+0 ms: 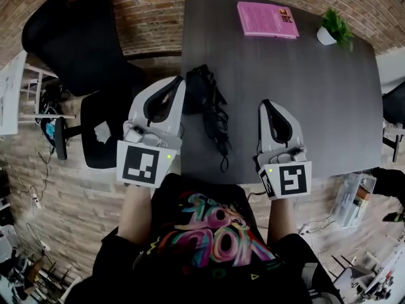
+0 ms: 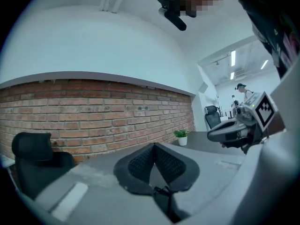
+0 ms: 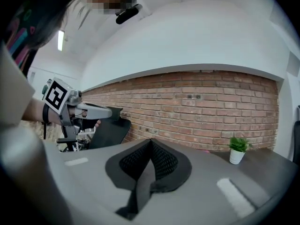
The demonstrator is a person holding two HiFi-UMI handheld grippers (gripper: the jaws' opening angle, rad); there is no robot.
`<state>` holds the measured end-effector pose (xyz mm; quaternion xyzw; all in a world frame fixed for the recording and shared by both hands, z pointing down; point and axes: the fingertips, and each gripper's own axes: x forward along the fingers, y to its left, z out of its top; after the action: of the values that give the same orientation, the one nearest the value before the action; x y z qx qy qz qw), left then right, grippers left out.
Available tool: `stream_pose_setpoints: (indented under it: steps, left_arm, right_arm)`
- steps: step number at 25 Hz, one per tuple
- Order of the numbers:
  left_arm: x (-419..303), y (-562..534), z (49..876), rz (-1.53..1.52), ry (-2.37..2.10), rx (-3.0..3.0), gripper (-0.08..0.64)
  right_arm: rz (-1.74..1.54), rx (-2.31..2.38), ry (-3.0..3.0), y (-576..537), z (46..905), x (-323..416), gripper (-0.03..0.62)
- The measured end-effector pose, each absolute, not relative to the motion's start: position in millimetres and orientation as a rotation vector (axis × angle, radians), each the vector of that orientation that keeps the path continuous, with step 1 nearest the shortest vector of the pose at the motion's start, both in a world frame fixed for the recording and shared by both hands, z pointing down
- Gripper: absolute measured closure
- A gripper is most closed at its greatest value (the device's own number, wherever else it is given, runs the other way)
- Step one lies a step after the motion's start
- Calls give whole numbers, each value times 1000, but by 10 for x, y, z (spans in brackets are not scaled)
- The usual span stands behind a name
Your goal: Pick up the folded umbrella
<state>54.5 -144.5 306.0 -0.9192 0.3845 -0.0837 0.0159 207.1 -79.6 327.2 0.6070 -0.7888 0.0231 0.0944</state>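
Left gripper and right gripper are held with fingers clenched, empty. Folded umbrella is laid on desk between them, nearer left fingers, not gripped.

You have a dark grey table in front of you, its far side toward the brick wall. Three things lie on it. The folded umbrella, black and loosely bundled, lies lengthwise close to the table's left edge, with its strap end pointing toward you. A pink book lies flat at the far side. Just right of it, at the far right corner, a small potted plant stands upright in a white pot, well apart from the umbrella.
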Motion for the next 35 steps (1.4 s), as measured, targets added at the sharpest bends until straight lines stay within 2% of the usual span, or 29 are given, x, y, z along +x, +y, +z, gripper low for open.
stream_pose_setpoints:
  steps: [16,27,35]
  left_arm:
    - [300,-1613,3004,-204,1238,-2842,558]
    - [171,-1572,3016,-202,1296,-2830,558]
    - [64,-1546,3056,-221,1352,-2811,558]
  right_arm:
    - [46,1712,-2380,-1026,3317,1728,591]
    - [90,1510,-2404,-1127,3661,1419,512]
    - [166,1364,-2409,-1189,4043,1230,398]
